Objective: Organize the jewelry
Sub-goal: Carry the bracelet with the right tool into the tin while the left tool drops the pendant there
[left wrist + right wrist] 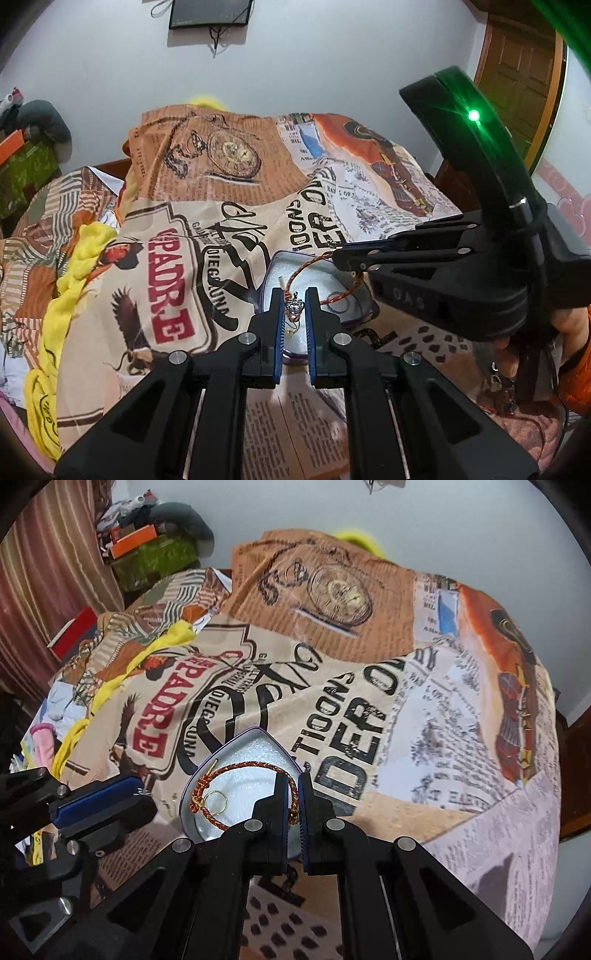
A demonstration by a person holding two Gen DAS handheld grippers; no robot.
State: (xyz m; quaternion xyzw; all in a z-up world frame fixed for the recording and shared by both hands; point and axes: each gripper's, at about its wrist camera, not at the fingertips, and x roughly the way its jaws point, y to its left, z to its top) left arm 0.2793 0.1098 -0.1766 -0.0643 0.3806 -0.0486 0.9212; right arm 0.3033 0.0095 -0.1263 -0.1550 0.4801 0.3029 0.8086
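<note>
A heart-shaped tin with white padding lies on the printed bedcover. My right gripper is shut on a braided red-gold cord bracelet, which arcs over the tin. A thin gold ring lies inside the tin. My left gripper hovers over the tin's near side, its jaws a little apart, with a small silver charm between the fingertips. Whether the pads touch the charm I cannot tell. In the right wrist view the left gripper's blue-padded fingers sit left of the tin.
The bedcover has a newspaper and pocket-watch print. Yellow cloth lies bunched at its left. Boxes and clutter stand at the back left by a curtain. A wooden door is at the right.
</note>
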